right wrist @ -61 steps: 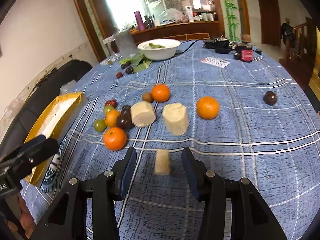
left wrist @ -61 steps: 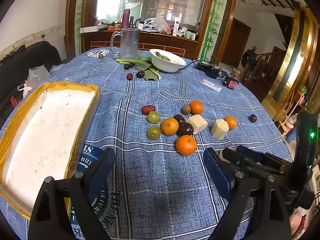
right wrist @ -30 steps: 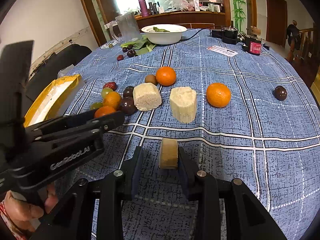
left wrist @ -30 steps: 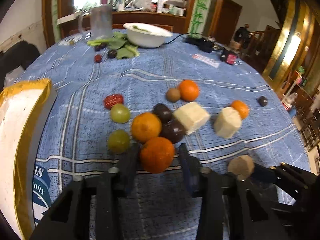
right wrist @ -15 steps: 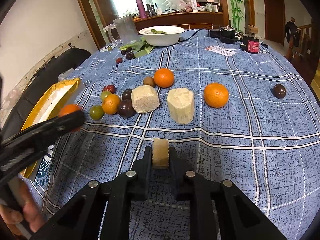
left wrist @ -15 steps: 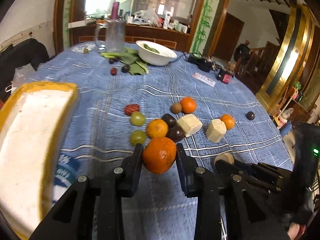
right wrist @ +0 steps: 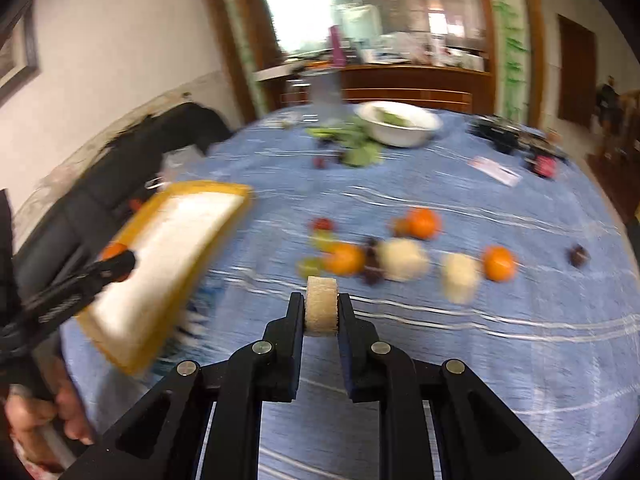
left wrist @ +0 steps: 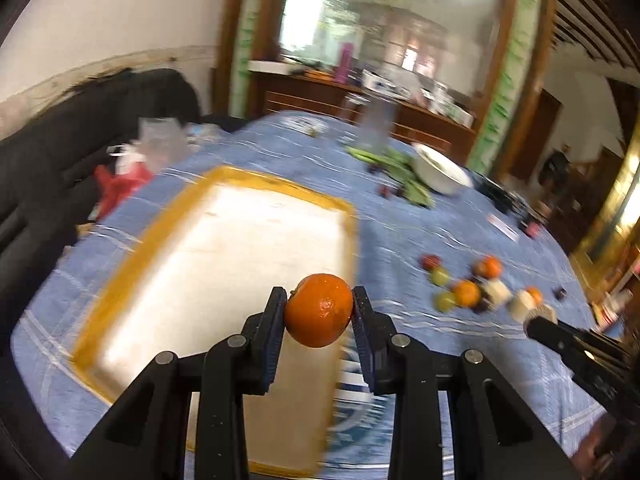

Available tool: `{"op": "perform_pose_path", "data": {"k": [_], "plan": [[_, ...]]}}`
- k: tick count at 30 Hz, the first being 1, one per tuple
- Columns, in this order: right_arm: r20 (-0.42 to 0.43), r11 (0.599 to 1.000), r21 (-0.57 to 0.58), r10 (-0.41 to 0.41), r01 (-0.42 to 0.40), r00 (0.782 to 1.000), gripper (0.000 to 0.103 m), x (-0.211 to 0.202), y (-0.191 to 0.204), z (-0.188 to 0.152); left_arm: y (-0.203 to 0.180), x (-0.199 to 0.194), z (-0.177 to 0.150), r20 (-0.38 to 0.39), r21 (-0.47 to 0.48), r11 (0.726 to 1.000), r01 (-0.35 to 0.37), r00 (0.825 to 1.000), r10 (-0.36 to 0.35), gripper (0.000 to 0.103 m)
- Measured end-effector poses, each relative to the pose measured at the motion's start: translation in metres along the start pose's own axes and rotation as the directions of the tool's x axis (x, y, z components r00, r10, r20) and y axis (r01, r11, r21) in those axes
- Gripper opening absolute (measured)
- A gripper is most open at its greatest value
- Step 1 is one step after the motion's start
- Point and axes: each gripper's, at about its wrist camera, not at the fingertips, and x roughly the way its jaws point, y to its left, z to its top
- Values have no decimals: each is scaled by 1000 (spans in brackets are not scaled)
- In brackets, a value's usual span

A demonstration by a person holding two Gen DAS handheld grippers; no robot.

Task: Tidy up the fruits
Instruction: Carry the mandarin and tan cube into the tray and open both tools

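Bright daylight from the far window (right wrist: pixel 296 4), heavy motion blur, fisheye-bent edges, perhaps some glare

R gripper (right wrist: pixel 321 312) clamps pale chunk (right wrist: pixel 321 306).

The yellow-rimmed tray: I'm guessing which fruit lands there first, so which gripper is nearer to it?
Left. The left gripper, holding an orange, hangs over the yellow-rimmed tray. The right gripper, holding a pale fruit chunk, is beside the tray, over the tablecloth.
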Motion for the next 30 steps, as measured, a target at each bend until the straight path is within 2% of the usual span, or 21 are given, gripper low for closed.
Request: {"op": "perform_pose_path", "data": {"k": [5,10,17,22,26,30], "plan": [[-58,987,-58,149,-152,987,17,37,72,12,38,1,5,28,-28,997,-72,997,73,32],[-111,969,-112,208,-220,972,18,75,124,13,71,10,9,17,-54,992,-111,994,112,32],[-177,958,-153,215,-242,961,18,114,161,2,96,18,7,-3,-81,987,-137,990,138,32],[-189,958,-163,203,-235,961,18,122,163,-1,100,17,5,-10,-94,986,-139,990,139,33],[-181,958,-166,205,-235,962,21,116,163,-3,96,9,5,11,-95,986,-136,990,138,61],[-160,959,-170,198,-225,967,25,104,161,-4,86,-6,6,45,-80,987,-141,988,145,69]]}}
